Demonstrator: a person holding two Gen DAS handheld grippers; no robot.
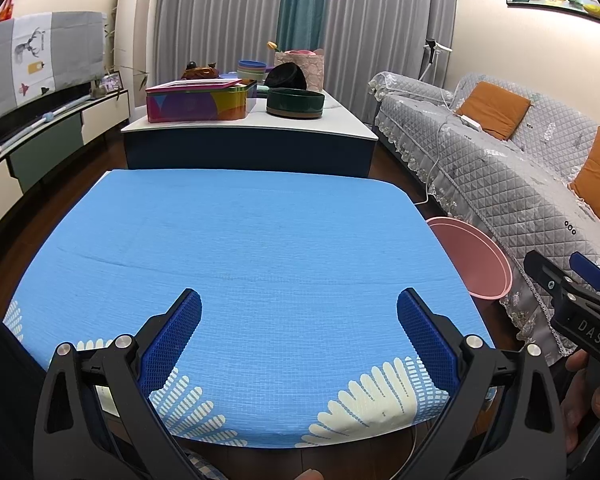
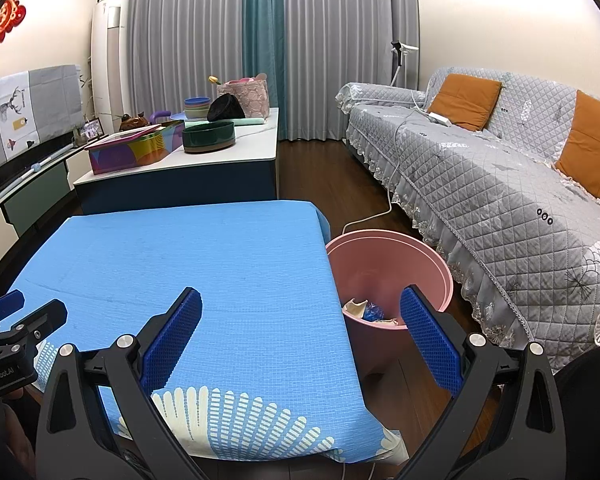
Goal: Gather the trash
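You hold both grippers over the blue desk (image 1: 240, 240), left gripper (image 1: 299, 308) and right gripper (image 2: 300, 306), jaws wide apart and holding nothing. The trash (image 2: 364, 310) lies in the pink bin (image 2: 440, 268) beside the desk, so the job looks done.

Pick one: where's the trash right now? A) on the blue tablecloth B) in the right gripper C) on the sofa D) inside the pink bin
D. Crumpled scraps lie at the bottom of the pink bin; the right gripper is open and holds nothing.
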